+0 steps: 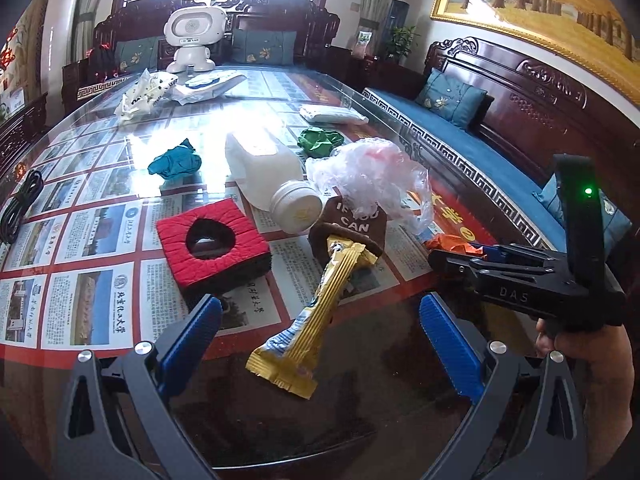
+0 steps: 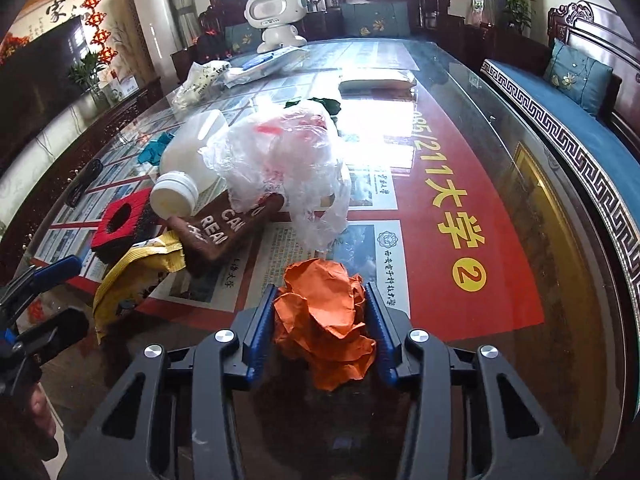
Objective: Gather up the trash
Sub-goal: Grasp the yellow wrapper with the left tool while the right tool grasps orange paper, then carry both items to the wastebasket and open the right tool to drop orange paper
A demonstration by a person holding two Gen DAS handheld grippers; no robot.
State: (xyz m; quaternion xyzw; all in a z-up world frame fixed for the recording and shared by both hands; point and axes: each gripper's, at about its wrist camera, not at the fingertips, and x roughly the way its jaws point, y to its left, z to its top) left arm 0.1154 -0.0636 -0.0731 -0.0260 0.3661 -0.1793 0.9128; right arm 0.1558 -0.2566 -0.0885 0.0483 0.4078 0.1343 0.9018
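My right gripper [image 2: 320, 312] has its fingers closed on the crumpled orange paper ball [image 2: 326, 320] at the near edge of the glass-topped bench [image 2: 500, 240]. My left gripper [image 1: 320, 320] hovers with fingers wide over the yellow foil snack wrapper [image 1: 316, 312].

Crumpled orange paper wad [image 2: 326, 312] pinched btwn tool pads, yellow wrapper [image 1: 316, 300] flat on glass table, clear bag [image 2: 288, 160] bunched

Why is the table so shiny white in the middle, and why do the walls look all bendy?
Left wrist view: window light bounces off the glass table top, washing out the patch beside the white bottle; the fisheye lens curves the sofa and painting. Right wrist view: the same glare sits behind the plastic bag, while the orange paper ball looks sharp.
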